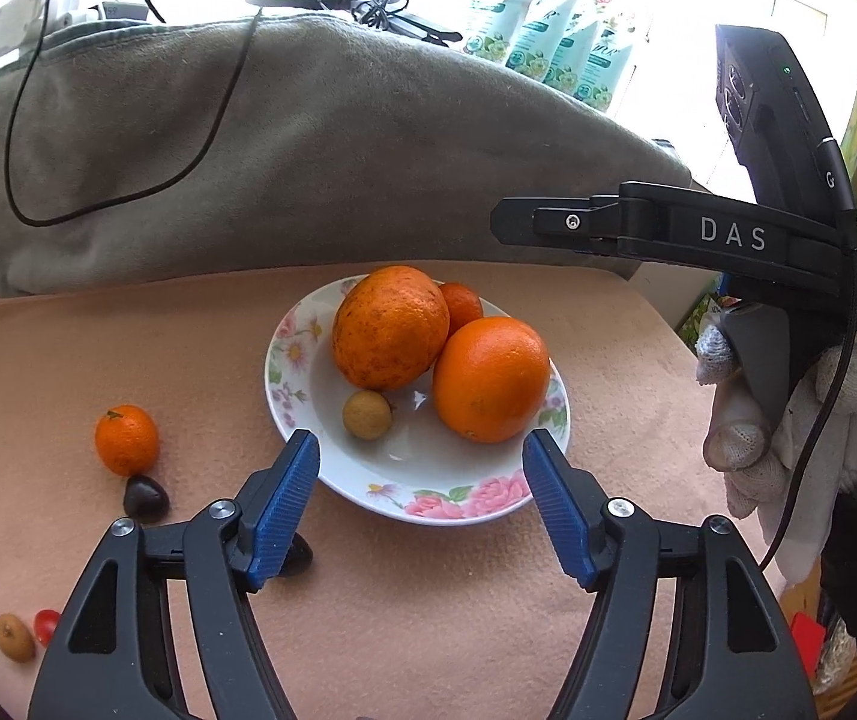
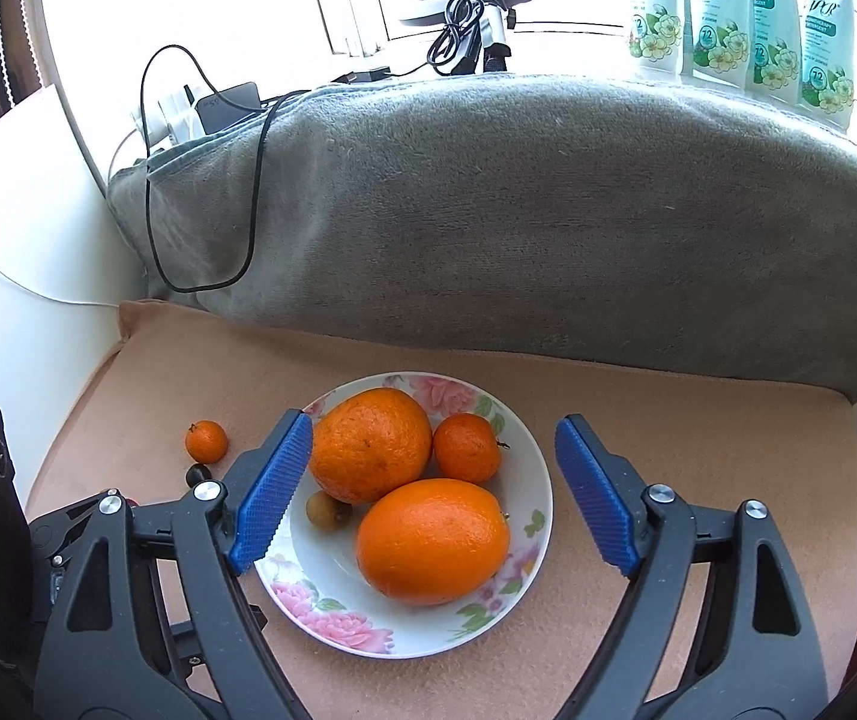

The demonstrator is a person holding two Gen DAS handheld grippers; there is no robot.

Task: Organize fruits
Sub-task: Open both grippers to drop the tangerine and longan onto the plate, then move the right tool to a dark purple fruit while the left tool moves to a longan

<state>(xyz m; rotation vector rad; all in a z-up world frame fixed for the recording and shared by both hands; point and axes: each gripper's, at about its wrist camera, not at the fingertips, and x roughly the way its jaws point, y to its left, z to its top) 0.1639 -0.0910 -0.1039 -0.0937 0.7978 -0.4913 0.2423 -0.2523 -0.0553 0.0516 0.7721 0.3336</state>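
Both grippers hang over the near rim of the floral bowl (image 2: 533,510) with nothing held. The left gripper (image 1: 422,450) has its blue pads spread wide, and the right gripper (image 2: 434,450) stands wider still, bracketing the bowl from above without touching the fruit.

Inside the bowl sit two large oranges, one far-left (image 2: 368,444) and one near (image 2: 433,540), a small mandarin (image 2: 466,447) at the far right, and a brownish longan (image 1: 367,414) tucked under the far orange. Still out on the peach cloth (image 1: 488,600), left of the bowl, lie a loose mandarin (image 1: 126,439), a dark fruit (image 1: 145,498) touching its near side, and at the near left edge another longan (image 1: 13,637) beside a cherry tomato (image 1: 45,626). A further dark item peeks from behind the left pad; I cannot tell what it is.

The big oranges look heavy, firm and rollable, best taken across the widest middle. The loose mandarin is light with a soft, giving peel, so a gentle pinch across its equator should do. The longan has a thin brittle shell; the tomato is smooth, slippery and easily burst, so both want a light squeeze, low on their sides.

Readable writing: "DAS" on the right gripper's arm in the left view. The pouches (image 2: 740,18) on the far sill show "72" and "DETERGENT"; the brand word is partly cut off.
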